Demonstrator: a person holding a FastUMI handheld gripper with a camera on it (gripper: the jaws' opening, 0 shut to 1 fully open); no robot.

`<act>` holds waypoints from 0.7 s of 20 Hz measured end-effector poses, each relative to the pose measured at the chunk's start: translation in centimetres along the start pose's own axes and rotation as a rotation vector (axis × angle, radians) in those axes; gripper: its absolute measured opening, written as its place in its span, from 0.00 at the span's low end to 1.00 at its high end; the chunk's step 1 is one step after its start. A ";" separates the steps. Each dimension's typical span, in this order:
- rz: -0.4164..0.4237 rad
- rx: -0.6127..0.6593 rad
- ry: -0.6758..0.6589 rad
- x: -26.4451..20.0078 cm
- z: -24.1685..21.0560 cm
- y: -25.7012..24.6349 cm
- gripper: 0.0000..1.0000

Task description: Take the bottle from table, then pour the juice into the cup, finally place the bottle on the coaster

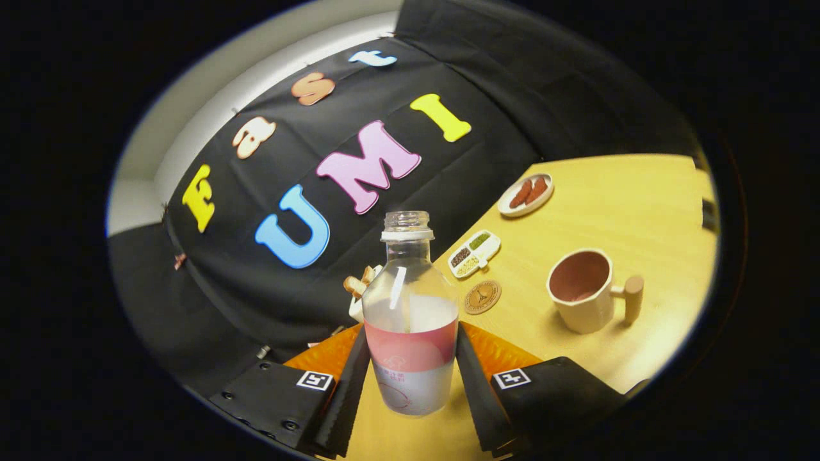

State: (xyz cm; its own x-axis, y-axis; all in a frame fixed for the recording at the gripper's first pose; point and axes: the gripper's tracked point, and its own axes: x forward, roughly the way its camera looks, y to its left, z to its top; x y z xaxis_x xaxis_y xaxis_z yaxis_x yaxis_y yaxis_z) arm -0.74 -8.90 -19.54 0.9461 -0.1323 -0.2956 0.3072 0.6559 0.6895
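A clear, uncapped bottle [410,320] with a pink-and-white label and pale liquid inside sits between my two fingers, both pressing its sides; my gripper [410,368] is shut on it. The whole view is tilted, and the bottle appears lifted off the yellow table [640,205]. Beyond the fingers to the right stands a cream cup [586,291] with a reddish inside and a wooden handle. A small round brown coaster [482,296] lies between the bottle and the cup, a little farther off.
A white divided dish [475,253] of beans lies beyond the coaster. Farther back is a round plate [526,194] with reddish pieces. A white holder with wooden pieces [359,288] stands behind the bottle's left side. The black cloth wall borders the table's far edge.
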 end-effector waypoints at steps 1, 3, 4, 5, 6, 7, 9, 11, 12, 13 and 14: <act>0.001 0.072 0.000 0.2 0.1 -0.5 0.75; -0.002 0.173 0.000 0.1 0.1 -1.5 0.75; -0.007 0.196 0.002 0.3 -0.1 -2.1 0.75; -0.013 0.207 0.009 0.5 -0.2 -2.6 0.75; -0.017 0.216 0.018 0.6 -0.4 -2.8 0.75; -0.019 0.230 0.028 0.8 -0.5 -3.1 0.75; -0.022 0.266 0.048 1.0 -0.8 -3.3 0.75; -0.029 0.305 0.059 1.1 -1.1 -3.6 0.75; -0.030 0.326 0.060 1.2 -1.2 -3.7 0.75; -0.032 0.348 0.059 1.3 -1.2 -3.9 0.75; -0.033 0.368 0.058 1.3 -1.3 -4.0 0.75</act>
State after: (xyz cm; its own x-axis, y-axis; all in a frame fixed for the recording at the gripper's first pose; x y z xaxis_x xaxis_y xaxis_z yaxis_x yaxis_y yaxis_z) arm -0.84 -10.78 -23.56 0.9310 -0.0997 -0.3512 0.3636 0.3391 0.8676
